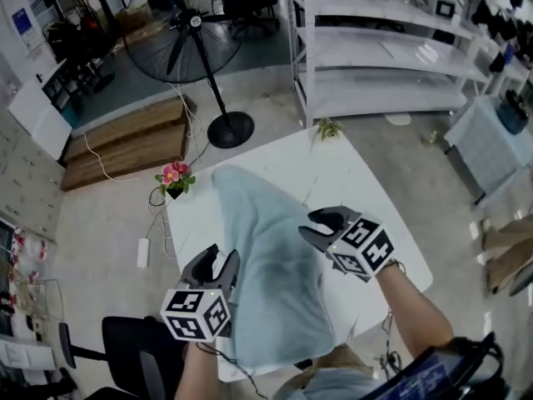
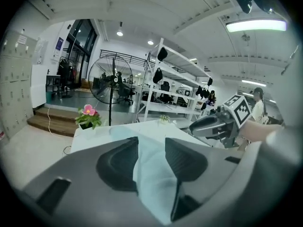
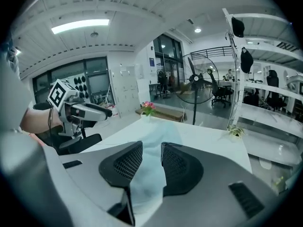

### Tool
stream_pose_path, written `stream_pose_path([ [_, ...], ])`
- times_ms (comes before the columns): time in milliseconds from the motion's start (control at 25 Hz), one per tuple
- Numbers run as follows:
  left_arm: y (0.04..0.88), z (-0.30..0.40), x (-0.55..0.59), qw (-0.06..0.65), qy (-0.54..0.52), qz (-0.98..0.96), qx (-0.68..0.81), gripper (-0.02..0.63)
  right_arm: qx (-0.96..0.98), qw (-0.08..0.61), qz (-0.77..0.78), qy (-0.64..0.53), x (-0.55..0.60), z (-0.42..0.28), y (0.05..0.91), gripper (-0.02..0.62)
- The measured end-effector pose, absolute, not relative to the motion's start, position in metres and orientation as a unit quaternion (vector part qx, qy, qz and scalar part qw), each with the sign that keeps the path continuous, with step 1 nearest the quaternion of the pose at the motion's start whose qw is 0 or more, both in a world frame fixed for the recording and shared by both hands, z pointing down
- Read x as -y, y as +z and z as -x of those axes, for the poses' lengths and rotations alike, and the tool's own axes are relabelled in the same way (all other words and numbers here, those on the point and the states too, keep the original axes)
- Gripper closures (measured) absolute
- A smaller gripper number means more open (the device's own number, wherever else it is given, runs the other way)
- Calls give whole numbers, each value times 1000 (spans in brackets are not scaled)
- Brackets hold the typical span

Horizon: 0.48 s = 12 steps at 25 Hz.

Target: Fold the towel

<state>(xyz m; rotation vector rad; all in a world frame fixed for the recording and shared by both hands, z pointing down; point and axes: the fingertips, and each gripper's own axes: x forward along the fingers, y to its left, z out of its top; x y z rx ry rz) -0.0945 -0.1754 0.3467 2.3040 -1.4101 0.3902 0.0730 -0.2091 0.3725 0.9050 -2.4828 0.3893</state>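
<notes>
A light blue towel (image 1: pixel 266 257) lies lengthwise down the white table (image 1: pixel 358 173), narrow at its far end and wide near me, where it drapes over the front edge. My left gripper (image 1: pixel 218 261) hovers at the towel's left edge with its jaws apart. My right gripper (image 1: pixel 310 225) hangs over the right edge, also open. In the left gripper view the towel (image 2: pixel 151 169) shows through the gap of the left gripper (image 2: pixel 151 145), with no pad pressing on it. The right gripper view shows the same: towel (image 3: pixel 146 178) beyond the right gripper (image 3: pixel 151 150).
A pink flower pot (image 1: pixel 173 176) stands at the table's far left corner and a small green plant (image 1: pixel 326 128) at its far edge. A standing fan (image 1: pixel 196 23), white shelves (image 1: pixel 391 48) and a wooden platform (image 1: pixel 125 140) lie beyond. A black chair (image 1: pixel 133 348) is at near left.
</notes>
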Motion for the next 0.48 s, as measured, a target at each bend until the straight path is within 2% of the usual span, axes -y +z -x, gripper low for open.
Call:
stream_pose_path([
  [160, 380, 82, 228, 218, 143, -821, 508, 455, 898, 252, -327, 155, 269, -69, 409, 453],
  [240, 402, 80, 248, 230, 143, -813, 516, 498, 892, 269, -323, 165, 293, -67, 435, 440],
  [320, 422, 79, 260, 242, 146, -804, 522, 571, 888, 285, -313, 180, 311, -65, 462, 430],
  [480, 447, 79, 266, 262, 155, -794, 526, 578, 883, 302, -288, 214, 337, -59, 502, 422],
])
